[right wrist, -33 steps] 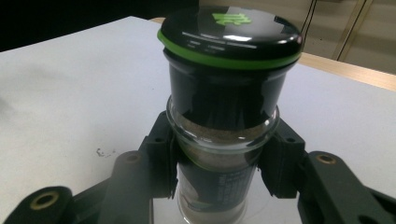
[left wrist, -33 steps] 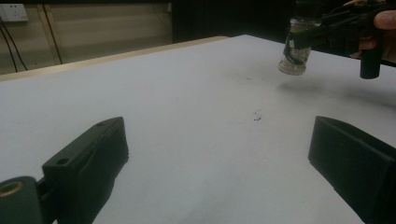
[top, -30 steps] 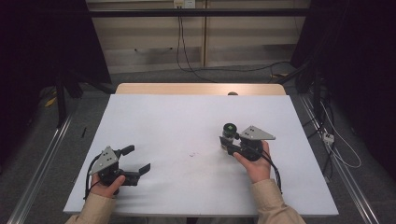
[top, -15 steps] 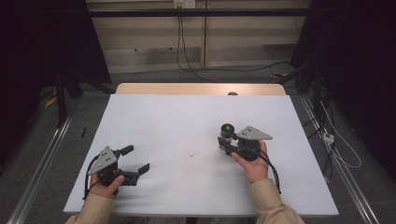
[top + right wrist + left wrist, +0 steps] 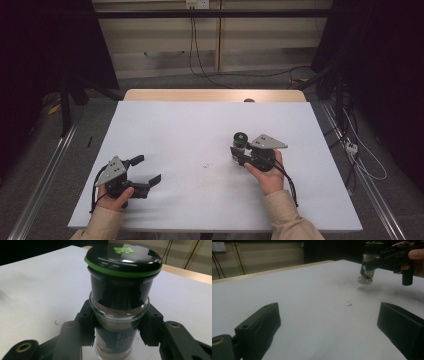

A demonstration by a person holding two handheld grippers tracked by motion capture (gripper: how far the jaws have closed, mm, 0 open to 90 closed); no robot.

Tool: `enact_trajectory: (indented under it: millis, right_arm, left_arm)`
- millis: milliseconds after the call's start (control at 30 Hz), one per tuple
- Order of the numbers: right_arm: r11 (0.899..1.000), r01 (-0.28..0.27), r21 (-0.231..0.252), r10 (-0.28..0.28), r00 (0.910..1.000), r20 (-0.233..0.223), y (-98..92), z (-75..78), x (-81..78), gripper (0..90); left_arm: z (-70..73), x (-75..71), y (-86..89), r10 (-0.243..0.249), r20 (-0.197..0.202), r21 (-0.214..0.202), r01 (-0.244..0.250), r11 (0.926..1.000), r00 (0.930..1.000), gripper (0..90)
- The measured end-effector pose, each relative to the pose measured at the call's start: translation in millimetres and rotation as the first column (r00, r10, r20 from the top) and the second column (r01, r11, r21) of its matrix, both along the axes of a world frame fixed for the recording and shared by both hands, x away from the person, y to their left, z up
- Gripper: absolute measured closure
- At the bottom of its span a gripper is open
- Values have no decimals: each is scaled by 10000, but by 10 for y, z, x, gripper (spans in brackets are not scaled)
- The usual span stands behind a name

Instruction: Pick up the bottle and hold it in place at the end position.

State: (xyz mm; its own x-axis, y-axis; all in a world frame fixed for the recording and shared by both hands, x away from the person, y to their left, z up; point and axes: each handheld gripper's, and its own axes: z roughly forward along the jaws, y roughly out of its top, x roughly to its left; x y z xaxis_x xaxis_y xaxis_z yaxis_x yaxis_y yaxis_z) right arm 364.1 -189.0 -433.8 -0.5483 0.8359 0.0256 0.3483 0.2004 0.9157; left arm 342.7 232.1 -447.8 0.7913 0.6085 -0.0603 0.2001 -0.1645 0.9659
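Note:
A small glass spice jar (image 5: 240,140) with a black cap and a green ring is right of the table's middle. My right gripper (image 5: 239,154) is shut on its glass body, below the cap. In the right gripper view the jar (image 5: 122,272) stands upright between the two black jaws, and brownish powder shows inside it. From the left gripper view the jar (image 5: 367,275) hangs a little above the white table top (image 5: 175,125), with a shadow under it. My left gripper (image 5: 149,169) rests at the front left, open, with nothing between its jaws.
A few dark specks (image 5: 206,165) lie on the white surface left of the jar. A bare wooden strip (image 5: 210,95) runs along the table's far edge. Cables (image 5: 360,160) trail on the floor at the right, and metal rails flank the table.
The right gripper with the jar has drifted slightly to the left. The left gripper has stayed where it was.

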Motion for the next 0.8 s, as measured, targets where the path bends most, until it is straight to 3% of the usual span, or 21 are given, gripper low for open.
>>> enact_trajectory:
  millis: [267, 800]
  right_arm:
    - [9997, -19, 257, 21, 10000, -85, 110, -18, 102, 534]
    - [9996, 10, 270, -10, 10000, 5, 290, 0, 277, 534]
  left_arm:
    - [-4, 3, 9, -12, -54, -16, 12, 10000, 10000, 45]
    - [-9, 7, 13, 10, -88, -66, -10, 10000, 10000, 46]
